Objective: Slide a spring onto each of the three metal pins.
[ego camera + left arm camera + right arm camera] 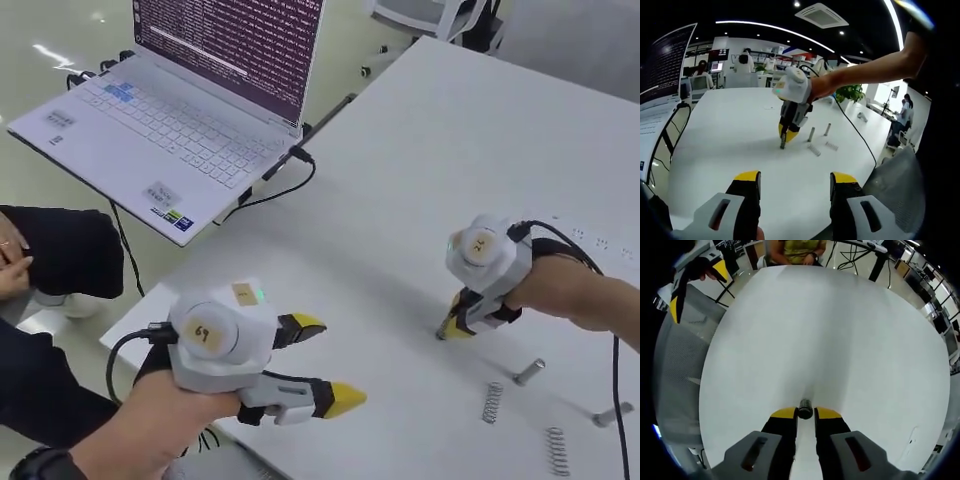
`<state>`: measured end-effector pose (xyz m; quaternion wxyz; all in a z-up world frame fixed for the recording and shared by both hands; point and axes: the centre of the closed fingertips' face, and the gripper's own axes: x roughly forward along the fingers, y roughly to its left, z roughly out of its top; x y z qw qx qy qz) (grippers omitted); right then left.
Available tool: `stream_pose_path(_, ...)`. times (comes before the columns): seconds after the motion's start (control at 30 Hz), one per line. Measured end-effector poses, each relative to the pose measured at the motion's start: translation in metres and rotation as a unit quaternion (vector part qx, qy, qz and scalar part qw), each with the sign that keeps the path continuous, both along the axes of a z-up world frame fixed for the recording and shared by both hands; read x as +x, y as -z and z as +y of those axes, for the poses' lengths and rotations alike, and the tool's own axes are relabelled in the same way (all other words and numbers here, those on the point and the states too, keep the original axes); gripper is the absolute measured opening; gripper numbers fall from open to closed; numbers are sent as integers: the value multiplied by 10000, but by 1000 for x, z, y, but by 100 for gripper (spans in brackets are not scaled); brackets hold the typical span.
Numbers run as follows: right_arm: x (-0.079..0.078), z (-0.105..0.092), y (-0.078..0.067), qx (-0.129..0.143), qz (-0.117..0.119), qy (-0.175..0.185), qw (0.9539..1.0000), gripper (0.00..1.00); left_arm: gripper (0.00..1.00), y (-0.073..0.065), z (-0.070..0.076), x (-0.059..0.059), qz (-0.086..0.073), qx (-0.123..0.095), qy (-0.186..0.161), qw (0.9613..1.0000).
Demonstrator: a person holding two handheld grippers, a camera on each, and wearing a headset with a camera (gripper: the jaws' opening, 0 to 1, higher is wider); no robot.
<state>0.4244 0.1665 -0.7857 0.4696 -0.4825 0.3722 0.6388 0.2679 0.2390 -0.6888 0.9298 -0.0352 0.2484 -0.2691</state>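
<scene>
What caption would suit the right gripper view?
Right gripper shut on a metal pin, white table beyond.

Before me lies a plain white bench [430, 180], and off its left edge an open pale laptop [190, 90] shows rows of light text on a dark purple screen; I cannot tell what it rests on. A black cable [285, 185] is plugged in at the laptop's right side and curls along the bench's edge, and part of a white chair [420, 15] stands beyond the far corner. At the far end of the bench a person [797, 250] sits, while overhead there is a square ceiling vent [821, 15] beside a long curved strip of light, and a green plant [852, 92] stands past the bench.
</scene>
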Motion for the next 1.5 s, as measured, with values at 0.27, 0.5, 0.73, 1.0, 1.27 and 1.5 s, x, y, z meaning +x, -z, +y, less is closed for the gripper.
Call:
stream_pose_path(0.27,-1,-3,-10,74,-38,100,9999,14,51,-3,-1,0,-24,-2,26,10000)
stream_pose_path(0.5,4,-4,-24,249,-137,264,9992,19,51,-5,-4,0,-64,13,80,9999)
stream_pose_path(0.73,9,-8,-39,412,-244,450,9978,21,51,-10,-8,-1,-105,13,131,9999)
stream_pose_path(1.0,13,-18,-55,648,-308,789,9943,23,51,-13,-11,-1,-124,-50,126,9998)
stream_pose_path(1.27,16,-30,-72,1045,-250,1342,9851,25,50,-16,-11,2,-128,-118,103,9998)
stream_pose_path(1.5,19,-42,-85,1465,-138,1886,9710,26,50,-18,-14,7,-140,-99,197,9997)
